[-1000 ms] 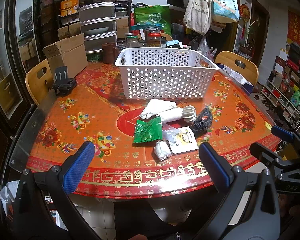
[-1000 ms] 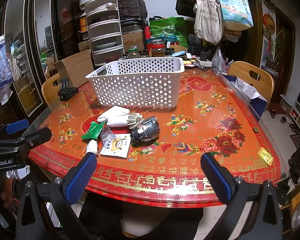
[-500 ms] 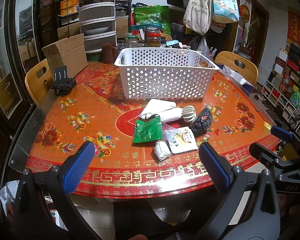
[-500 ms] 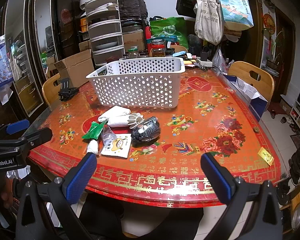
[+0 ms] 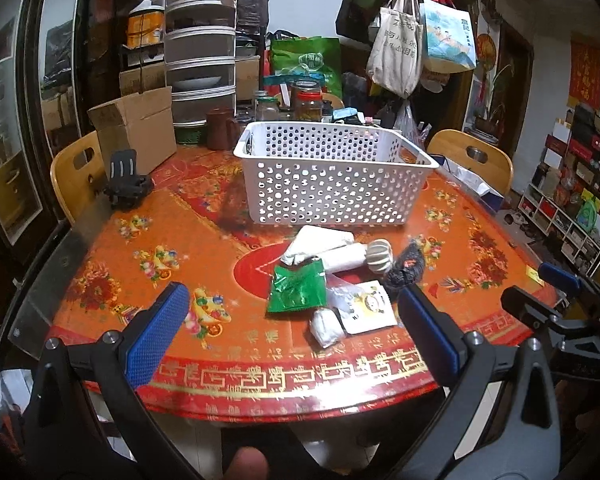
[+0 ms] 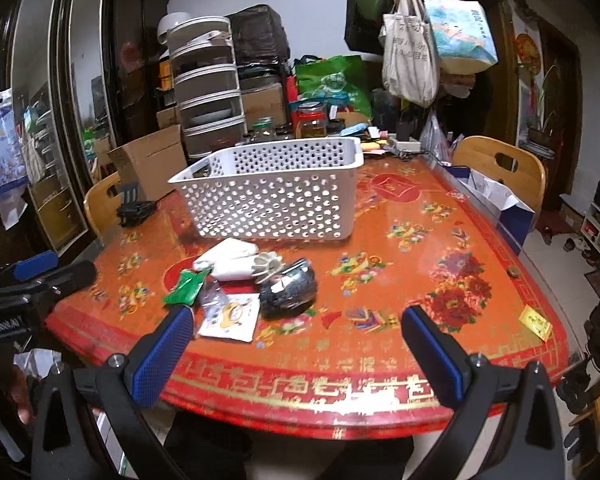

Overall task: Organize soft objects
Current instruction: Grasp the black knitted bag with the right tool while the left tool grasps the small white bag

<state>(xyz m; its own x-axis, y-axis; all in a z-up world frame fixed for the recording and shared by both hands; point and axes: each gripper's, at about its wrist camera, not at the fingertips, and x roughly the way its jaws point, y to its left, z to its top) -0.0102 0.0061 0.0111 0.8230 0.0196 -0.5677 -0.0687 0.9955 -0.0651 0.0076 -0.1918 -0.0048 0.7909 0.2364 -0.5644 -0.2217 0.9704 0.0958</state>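
Observation:
A white perforated basket [image 5: 332,178] [image 6: 272,196] stands on the red round table [image 5: 140,240]. In front of it lies a cluster of soft items: a white cloth roll [image 5: 324,246] [image 6: 236,260], a green packet [image 5: 298,288] [image 6: 185,289], a dark knitted bundle [image 5: 406,268] [image 6: 288,294], a white cartoon pouch [image 5: 366,308] [image 6: 230,316] and a small white wad [image 5: 326,326]. My left gripper [image 5: 292,340] is open at the table's near edge, short of the cluster. My right gripper [image 6: 292,344] is open, near the edge, right of the cluster.
A cardboard box [image 5: 134,132], a black phone stand [image 5: 126,184], jars [image 5: 306,100] and stacked drawers [image 5: 200,60] stand at the table's far side. Wooden chairs [image 5: 476,160] [image 5: 76,172] flank the table. Bags [image 5: 396,52] hang behind.

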